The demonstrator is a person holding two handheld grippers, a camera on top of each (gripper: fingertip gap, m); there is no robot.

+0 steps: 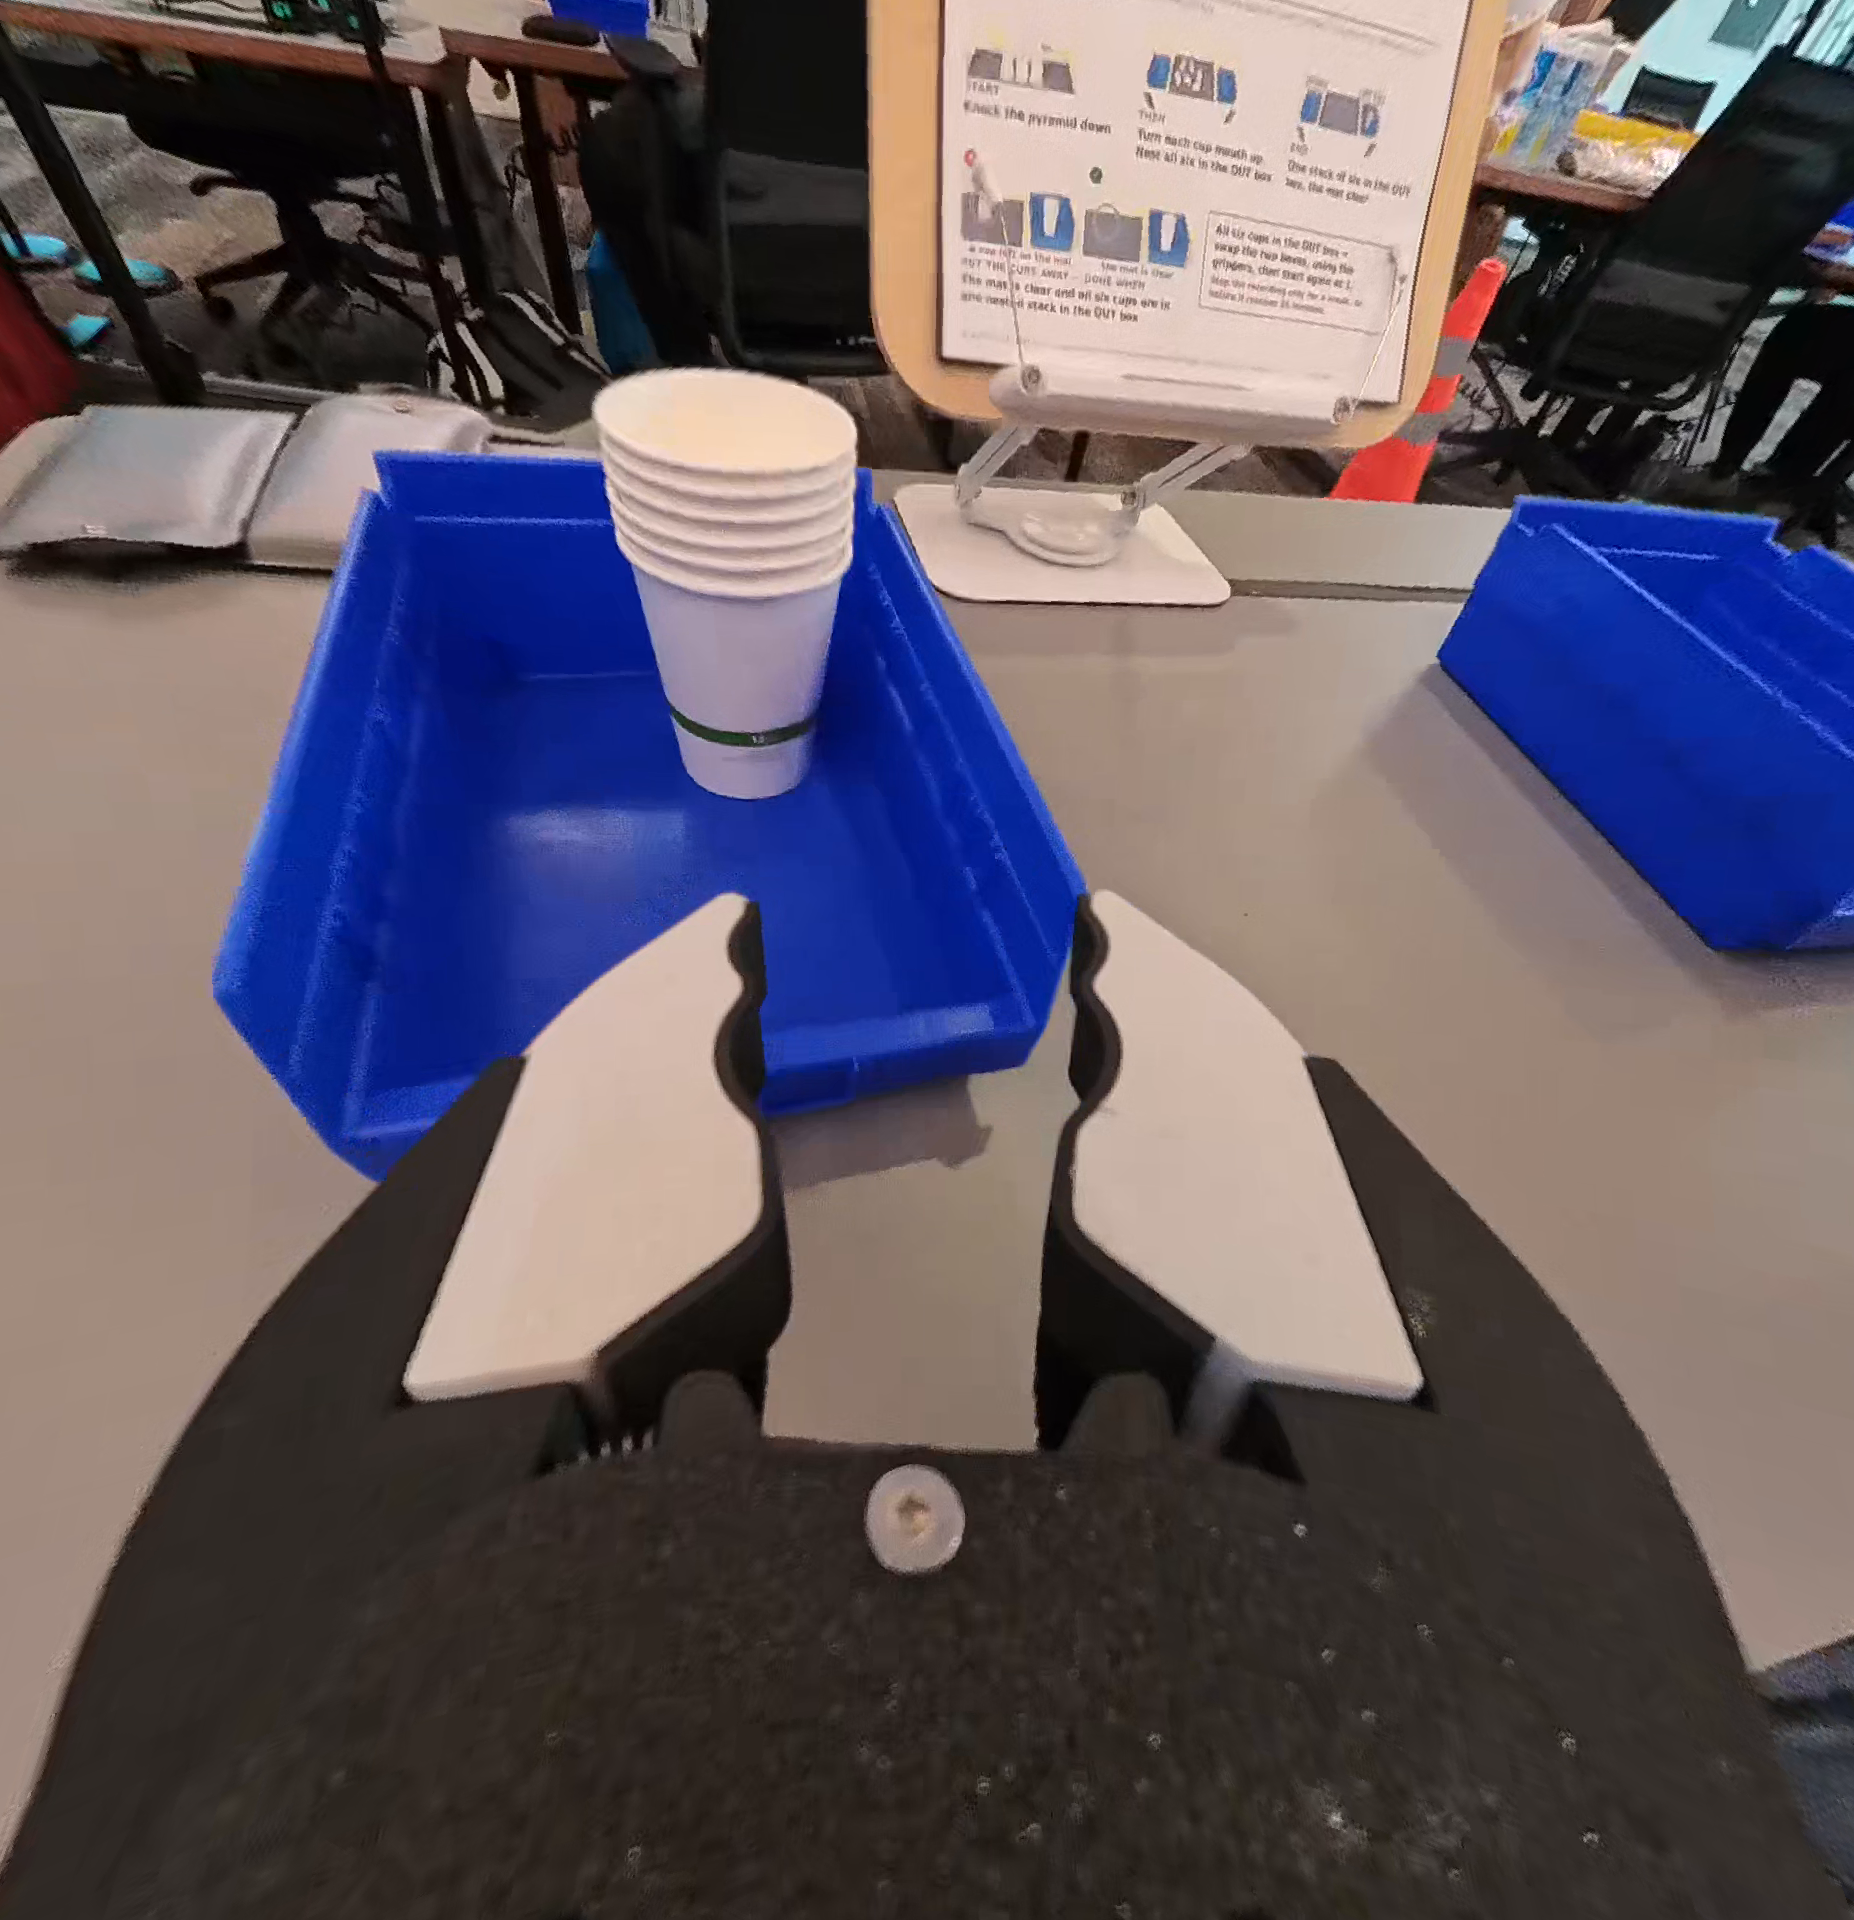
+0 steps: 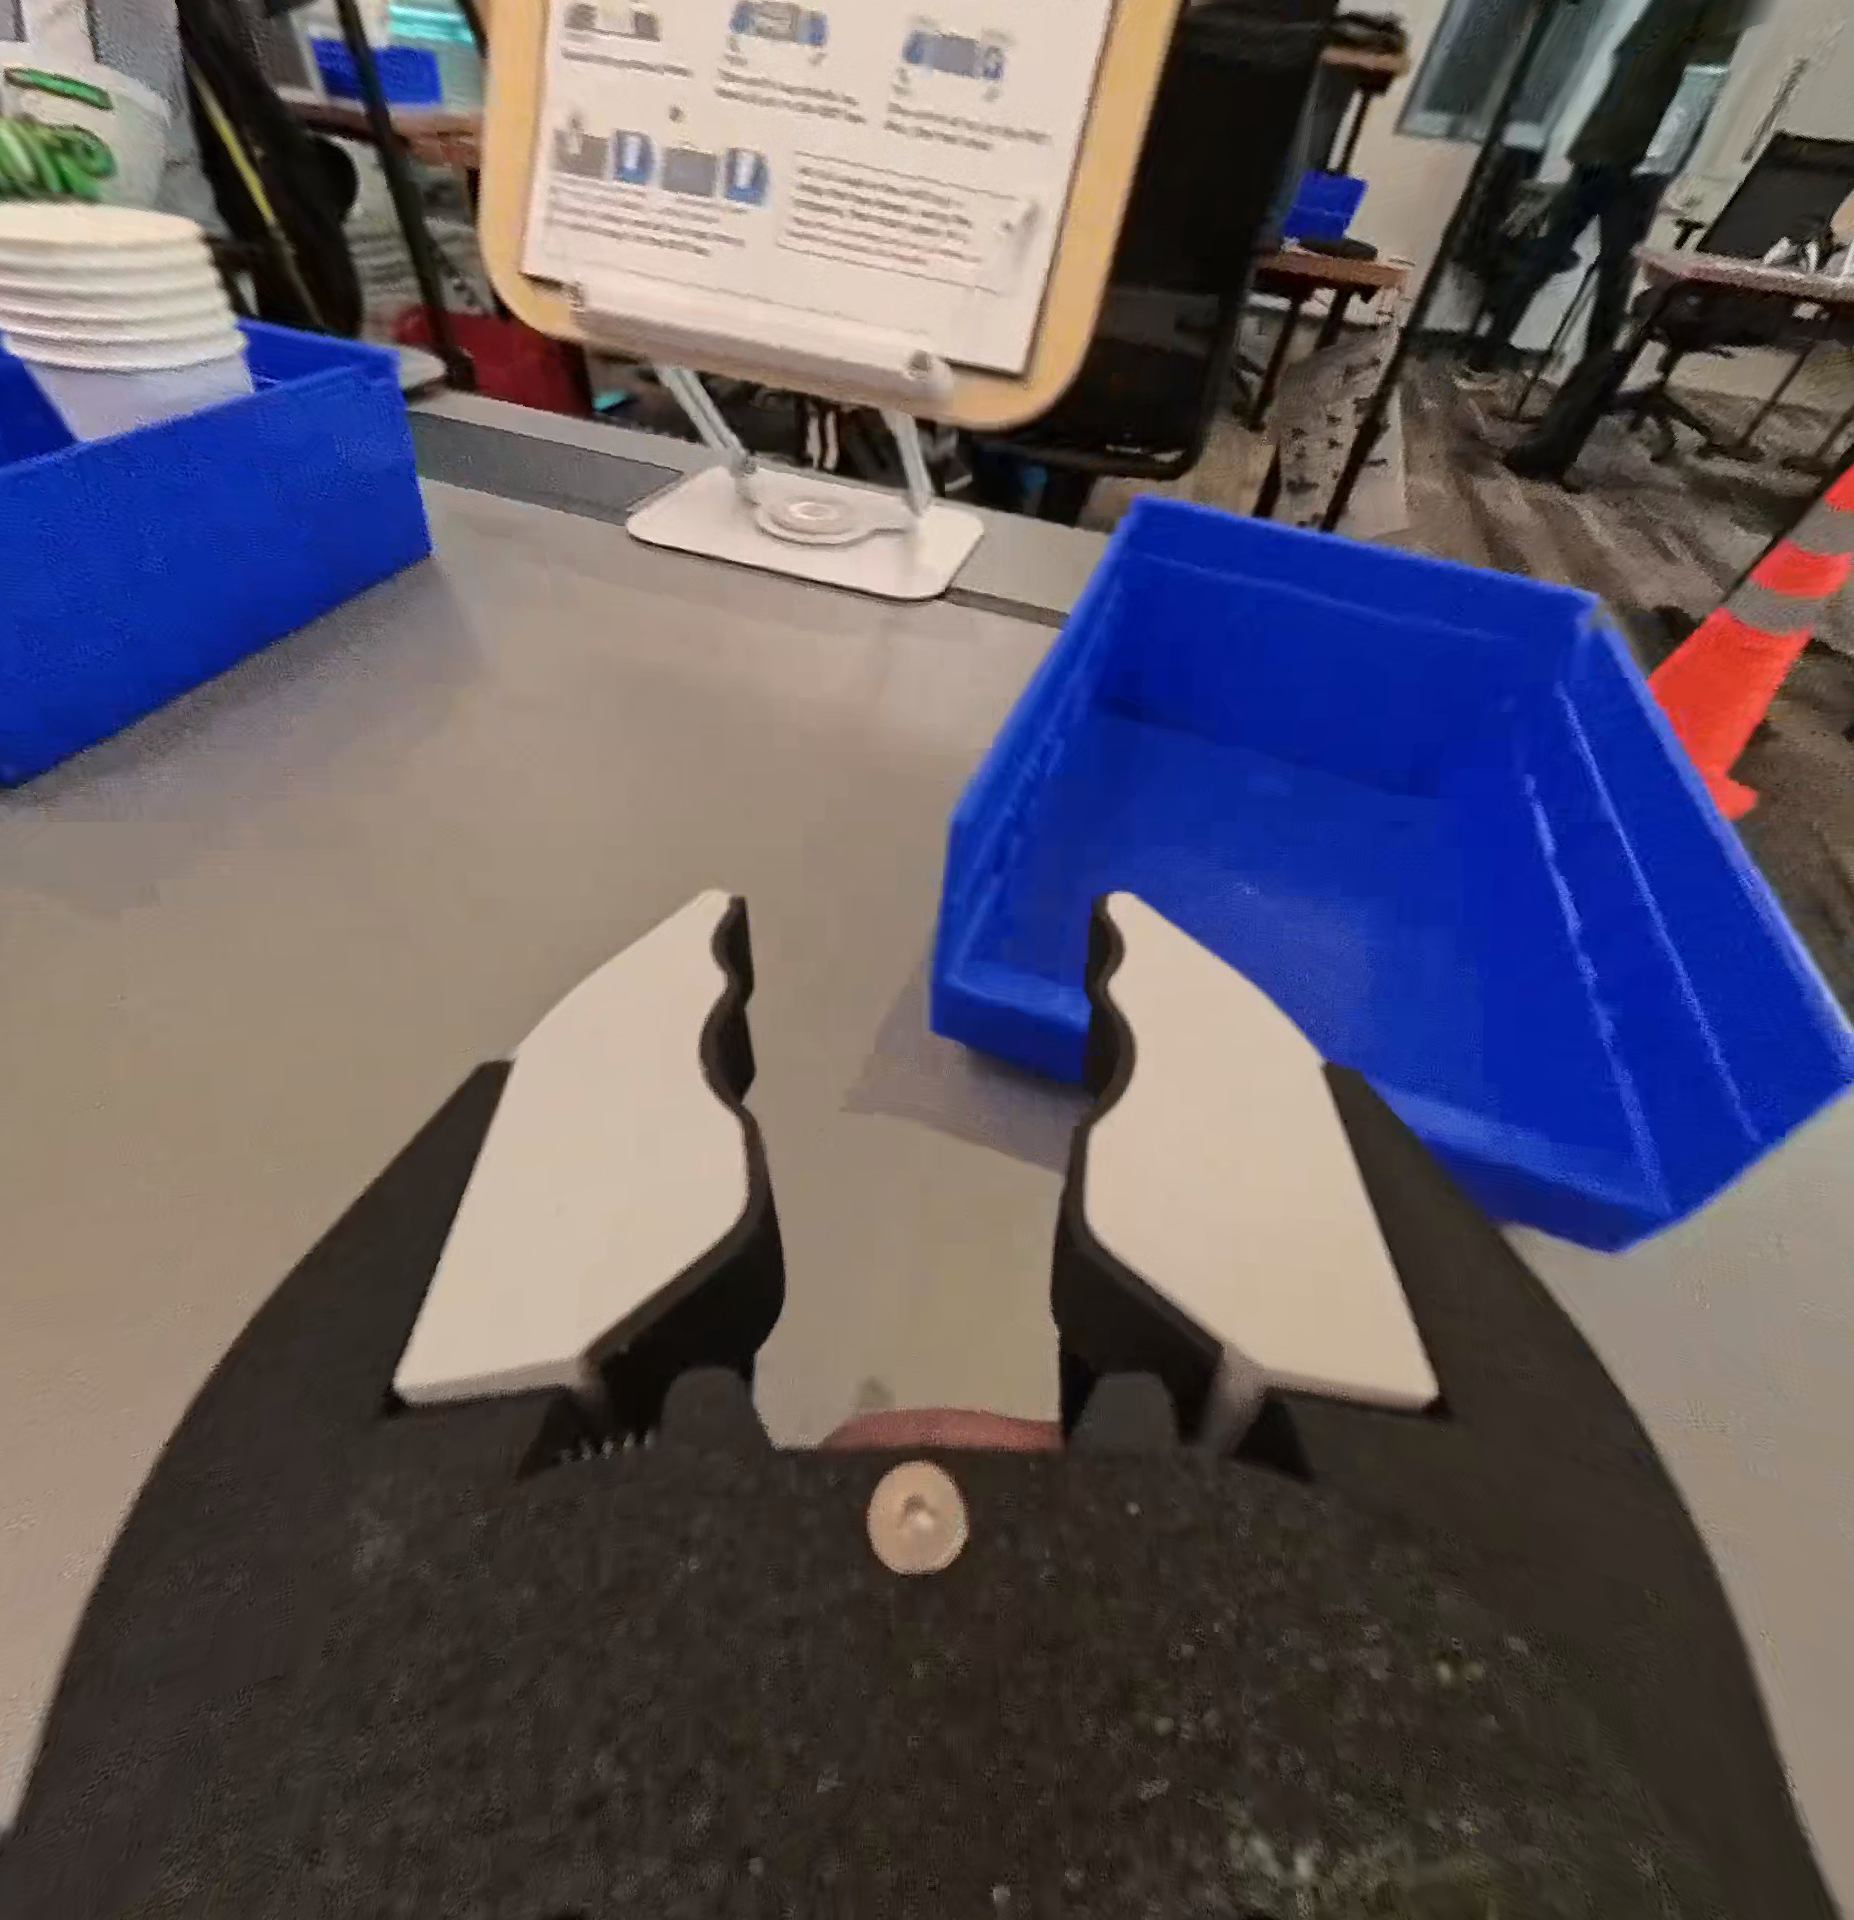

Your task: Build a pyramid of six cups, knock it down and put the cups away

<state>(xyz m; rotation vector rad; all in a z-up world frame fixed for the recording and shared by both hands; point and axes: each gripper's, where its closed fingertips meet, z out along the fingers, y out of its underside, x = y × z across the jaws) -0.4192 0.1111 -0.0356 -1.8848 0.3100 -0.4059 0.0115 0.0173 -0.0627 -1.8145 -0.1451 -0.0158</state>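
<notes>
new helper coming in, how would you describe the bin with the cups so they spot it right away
On the grey table, find the paper stand at the far edge, with a blue bin on either side. Take the left bin. Unlike the empty right bin, it holds a nested stack of white cups, mouths up.

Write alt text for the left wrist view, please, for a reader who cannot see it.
A nested stack of white paper cups stands upright in a blue bin on a grey table. The open, empty left gripper points at the bin's near edge. A second blue bin sits to the right.
</notes>
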